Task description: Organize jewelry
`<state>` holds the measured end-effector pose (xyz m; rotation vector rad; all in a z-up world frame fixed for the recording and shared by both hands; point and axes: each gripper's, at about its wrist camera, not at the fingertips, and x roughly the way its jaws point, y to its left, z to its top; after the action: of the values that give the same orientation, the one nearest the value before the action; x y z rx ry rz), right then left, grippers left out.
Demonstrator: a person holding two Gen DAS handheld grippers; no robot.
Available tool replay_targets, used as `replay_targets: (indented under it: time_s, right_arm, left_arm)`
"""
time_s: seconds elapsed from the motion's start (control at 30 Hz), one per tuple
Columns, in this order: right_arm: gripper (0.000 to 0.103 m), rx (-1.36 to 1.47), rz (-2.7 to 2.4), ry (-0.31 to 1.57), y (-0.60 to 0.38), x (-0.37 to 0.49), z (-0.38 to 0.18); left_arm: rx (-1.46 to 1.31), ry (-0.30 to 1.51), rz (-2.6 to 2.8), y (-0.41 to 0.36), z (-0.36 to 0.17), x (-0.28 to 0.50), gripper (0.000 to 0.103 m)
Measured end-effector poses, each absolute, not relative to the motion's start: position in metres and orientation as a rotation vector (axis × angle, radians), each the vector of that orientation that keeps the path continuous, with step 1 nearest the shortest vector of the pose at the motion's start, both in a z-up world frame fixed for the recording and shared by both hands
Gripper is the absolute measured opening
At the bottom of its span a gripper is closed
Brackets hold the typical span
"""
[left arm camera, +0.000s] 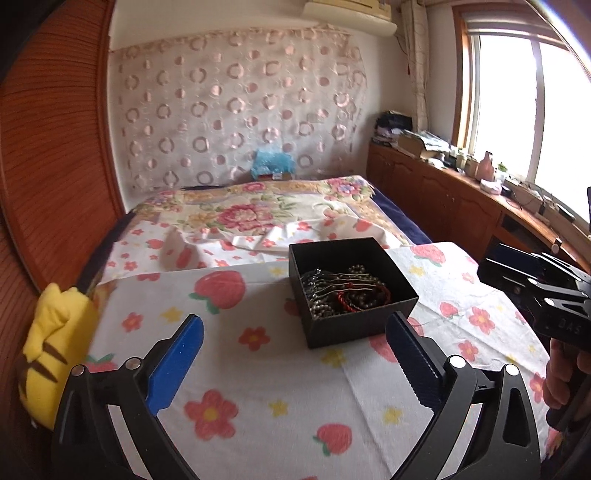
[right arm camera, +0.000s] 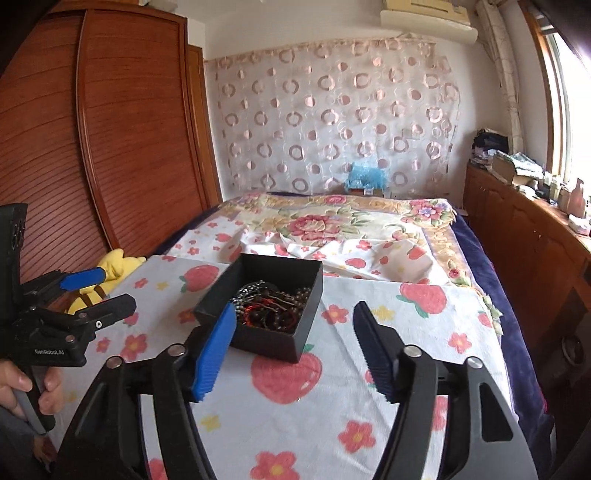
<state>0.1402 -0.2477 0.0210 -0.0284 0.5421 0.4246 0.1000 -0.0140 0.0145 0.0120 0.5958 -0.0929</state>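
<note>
The beads (left arm camera: 345, 295) in the black box (left arm camera: 354, 325) lay tangled, single pieces indistinguishable; the yellow plush toy (left arm camera: 55, 354) was blurred and partly hidden.

A bed (right arm camera: 332, 229) fills the middle of the room, spread with a floral blanket (left arm camera: 251, 210) and, nearer the camera, a white cloth printed with strawberries and flowers (left arm camera: 295, 387). Behind the bed's head hangs a sheer curtain with pink circles (right arm camera: 332, 122) across a white wall; above it sits an air conditioner (right arm camera: 428, 18). To the left of the bed stands a reddish wooden louvred wardrobe (right arm camera: 122, 129). To the right of the bed runs a low wooden cabinet (left arm camera: 443, 195), cluttered on top, under a bright window (left arm camera: 517, 107) that floods the room with daylight.
</note>
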Motion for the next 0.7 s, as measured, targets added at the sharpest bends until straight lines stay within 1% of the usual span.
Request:
replay_targets:
  time_s: [0.07, 0.13, 0.37, 0.7]
  right_arm:
    - [0.077, -0.027, 0.420, 0.525, -0.249, 0.128, 0.024]
    - [0.087, -0.022, 0.418, 0.508, -0.250, 0.119, 0.027]
    - [0.100, 0.013, 0.392, 0.446, -0.256, 0.084, 0.040]
    - [0.101, 0.016, 0.326, 0.426, -0.262, 0.065, 0.047]
  left_arm:
    - [0.015, 0.584, -0.090, -0.014, 0.018, 0.089, 0.095]
    - [0.015, 0.569, -0.086, -0.014, 0.021, 0.078, 0.095]
    - [0.008, 0.517, -0.064, -0.013, 0.033, 0.043, 0.095]
    - [-0.007, 0.494, -0.038, -0.008, 0.042, 0.027, 0.095]
